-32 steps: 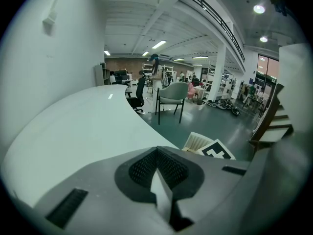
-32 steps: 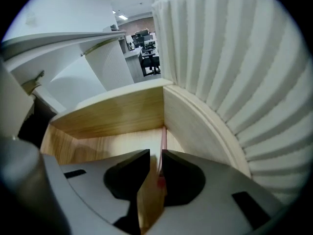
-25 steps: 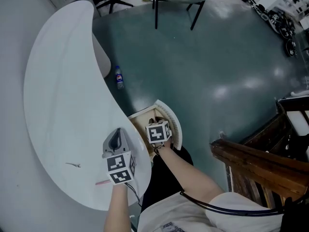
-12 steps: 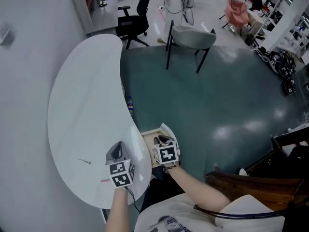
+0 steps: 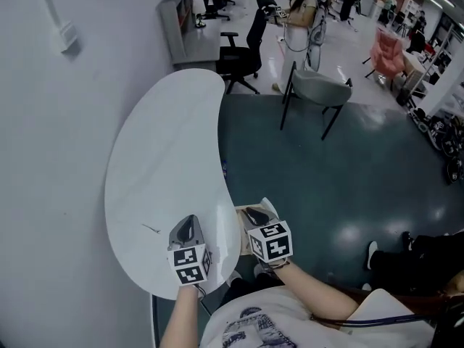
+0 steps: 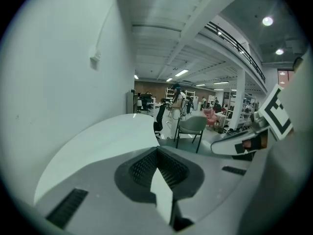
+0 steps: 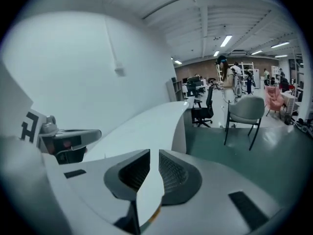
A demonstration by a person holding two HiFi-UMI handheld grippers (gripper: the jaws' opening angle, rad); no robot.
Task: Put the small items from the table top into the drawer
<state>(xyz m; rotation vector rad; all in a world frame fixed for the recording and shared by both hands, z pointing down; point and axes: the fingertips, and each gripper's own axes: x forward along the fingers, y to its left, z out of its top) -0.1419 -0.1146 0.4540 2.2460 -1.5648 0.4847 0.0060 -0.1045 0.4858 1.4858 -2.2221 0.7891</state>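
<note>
Showing a thin dark item [image 5: 151, 228] lying slantwise on the table top [image 5: 167, 143], just left of the left gripper [image 5: 190, 222], the nearer one. Left jaws together; right gripper [image 5: 254, 214], over the open drawer [image 5: 267, 207], slightly apart and empty.

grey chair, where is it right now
In the head view the grey chair stands on the floor at upper right, beyond the white table, with the black office chair to its left.

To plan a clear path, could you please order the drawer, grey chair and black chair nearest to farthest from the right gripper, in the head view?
1. Drawer, just beneath the right gripper.
2. Grey chair, across the floor ahead.
3. Black chair, by the table's far end.
</note>
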